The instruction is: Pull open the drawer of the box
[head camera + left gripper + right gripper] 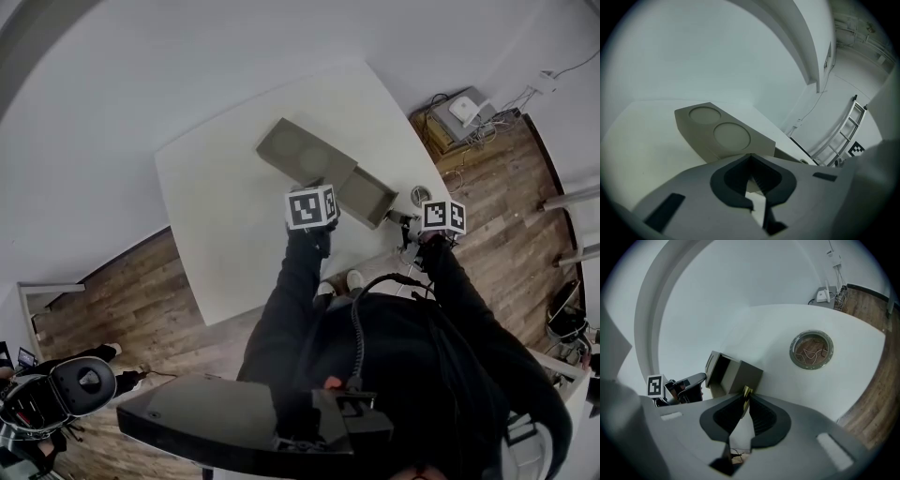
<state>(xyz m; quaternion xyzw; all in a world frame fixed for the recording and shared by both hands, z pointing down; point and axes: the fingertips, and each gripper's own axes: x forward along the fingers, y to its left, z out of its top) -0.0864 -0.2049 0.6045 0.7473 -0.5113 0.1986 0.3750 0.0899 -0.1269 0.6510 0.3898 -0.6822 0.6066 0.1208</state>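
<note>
My right claw [745, 398] is pinched almost fully closed on the small brass knob [746, 391] at the front of the grey drawer [740, 376]. The drawer stands well out of the grey-beige rectangular box [302, 150], which has two round recesses in its top and lies on the white bench [225, 225]. My left claw [750, 159] has its jaws together with nothing between them. Its tips sit right at the box's near wall, just beside where the drawer comes out; I cannot tell whether they touch it.
</note>
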